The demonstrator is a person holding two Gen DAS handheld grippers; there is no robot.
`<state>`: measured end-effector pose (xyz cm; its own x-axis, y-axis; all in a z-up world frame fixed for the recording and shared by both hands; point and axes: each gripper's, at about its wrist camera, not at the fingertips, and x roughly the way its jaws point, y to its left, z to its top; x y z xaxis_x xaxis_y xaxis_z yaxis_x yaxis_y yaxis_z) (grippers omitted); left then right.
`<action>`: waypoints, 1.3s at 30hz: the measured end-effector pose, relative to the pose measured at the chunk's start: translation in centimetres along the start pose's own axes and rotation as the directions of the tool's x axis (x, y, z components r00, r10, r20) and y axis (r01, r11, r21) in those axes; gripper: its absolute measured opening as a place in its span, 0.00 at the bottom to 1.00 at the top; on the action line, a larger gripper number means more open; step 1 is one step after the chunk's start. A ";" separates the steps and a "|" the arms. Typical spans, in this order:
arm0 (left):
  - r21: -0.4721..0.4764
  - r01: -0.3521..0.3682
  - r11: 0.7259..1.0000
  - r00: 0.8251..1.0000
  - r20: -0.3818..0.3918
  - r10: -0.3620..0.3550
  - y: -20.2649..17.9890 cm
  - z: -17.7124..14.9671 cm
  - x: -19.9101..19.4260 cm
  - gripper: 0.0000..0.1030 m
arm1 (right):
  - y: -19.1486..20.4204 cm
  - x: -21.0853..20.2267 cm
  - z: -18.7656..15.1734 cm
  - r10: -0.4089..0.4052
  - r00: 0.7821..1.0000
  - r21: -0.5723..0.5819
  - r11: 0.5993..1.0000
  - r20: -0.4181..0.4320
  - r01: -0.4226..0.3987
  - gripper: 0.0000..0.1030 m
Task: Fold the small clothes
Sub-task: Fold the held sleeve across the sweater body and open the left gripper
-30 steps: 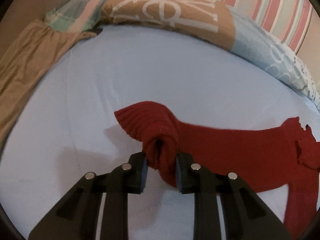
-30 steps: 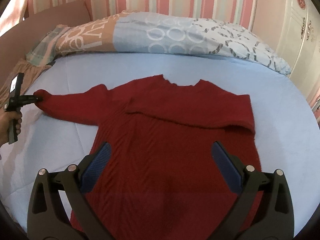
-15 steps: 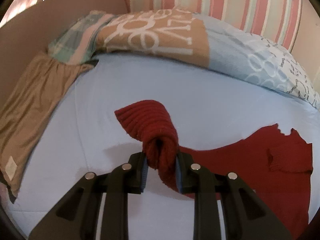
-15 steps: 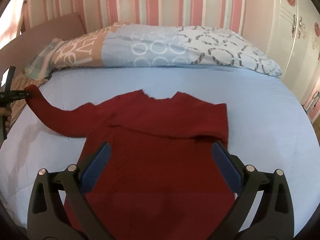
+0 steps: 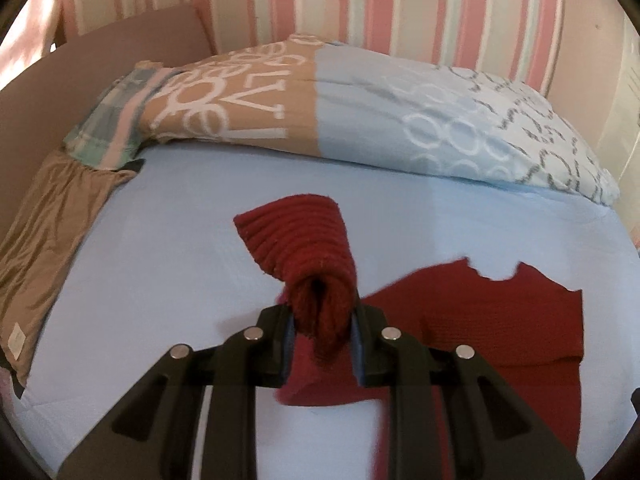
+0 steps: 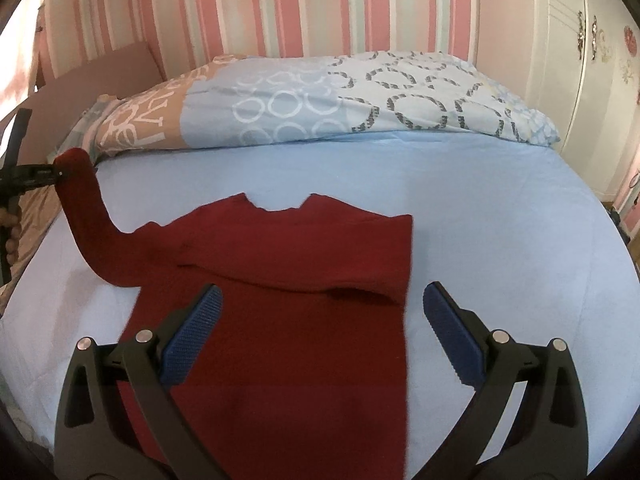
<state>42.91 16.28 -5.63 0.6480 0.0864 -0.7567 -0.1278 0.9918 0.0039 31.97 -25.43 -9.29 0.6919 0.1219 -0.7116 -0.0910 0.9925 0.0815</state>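
A dark red knit sweater lies flat on the light blue bed sheet, neck toward the pillows, its right sleeve folded across the chest. My left gripper is shut on the cuff of the left sleeve and holds it up above the bed; it also shows at the left edge of the right wrist view, with the sleeve hanging in an arc. My right gripper is open and empty, hovering over the sweater's lower body.
A patterned blue and tan duvet lies bunched along the head of the bed. A brown cloth hangs over the bed's left side by a brown headboard panel. A white wardrobe stands at the right.
My left gripper has lifted the sleeve cuff off the bed and carried it up and inward toward the sweater's body. The right gripper has stayed open and pulled back a little.
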 end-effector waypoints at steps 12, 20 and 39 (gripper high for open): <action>0.092 0.055 0.994 0.997 -0.053 -0.051 -16.5 -3.5 4.4 0.22 | -8.7 1.4 0.1 -0.005 1.000 0.040 0.999 -0.007 0.006 0.97; 0.135 0.068 0.989 0.996 -0.068 -0.060 -24.7 -5.3 6.6 0.22 | -12.4 3.4 0.1 -0.002 1.000 0.054 0.999 -0.012 0.003 0.97; 0.189 0.091 0.978 0.989 -0.134 -0.066 -35.7 -9.5 10.1 0.22 | -16.2 10.7 2.2 0.006 0.999 0.070 0.998 -0.036 -0.004 0.97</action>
<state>46.90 -19.14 -19.58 0.5484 0.0069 -0.8362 0.0759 0.9954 0.0580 42.43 -40.18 -16.72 0.6653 0.1279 -0.7355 -0.0430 0.9902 0.1332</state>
